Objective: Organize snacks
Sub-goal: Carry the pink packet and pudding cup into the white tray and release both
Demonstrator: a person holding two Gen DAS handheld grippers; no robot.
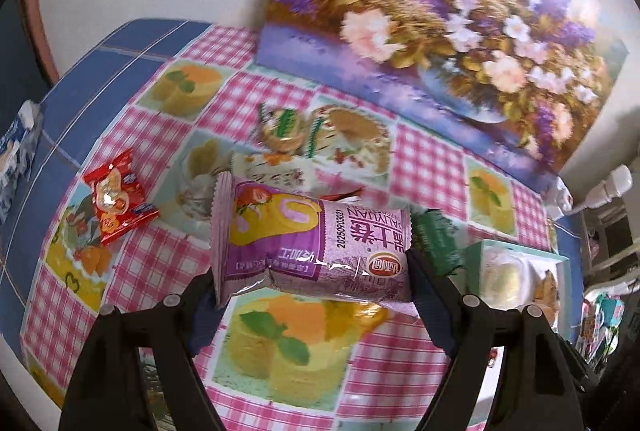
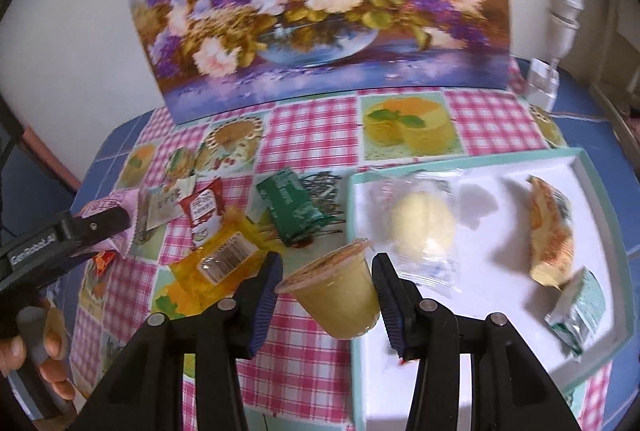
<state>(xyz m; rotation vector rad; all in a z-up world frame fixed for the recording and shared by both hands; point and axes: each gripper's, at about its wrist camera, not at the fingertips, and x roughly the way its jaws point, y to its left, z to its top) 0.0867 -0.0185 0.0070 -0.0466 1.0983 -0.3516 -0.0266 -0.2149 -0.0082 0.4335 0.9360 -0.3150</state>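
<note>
My left gripper (image 1: 310, 271) is shut on a purple cake-roll packet (image 1: 308, 243), gripped across its lower edge and held above the table. In the right wrist view my right gripper (image 2: 328, 291) is shut on a tilted yellow pudding cup (image 2: 336, 295), which hangs over the left rim of a white tray with a teal rim (image 2: 592, 167). The tray holds a clear-wrapped pale round cake (image 2: 424, 227), an orange packet (image 2: 548, 231) and a green-white sachet (image 2: 576, 311). Loose on the cloth lie a green packet (image 2: 296, 207), a red sachet (image 2: 202, 209) and a yellow packet (image 2: 224, 263).
A flower painting (image 2: 320, 3) leans on the wall at the table's back. A red packet (image 1: 116, 203), a gold-green sweet (image 1: 284, 129) and a blue-white pack (image 1: 16, 151) lie to the left. A white plug (image 2: 544, 79) sits at the back right. A person's hand (image 2: 48, 347) holds the left tool.
</note>
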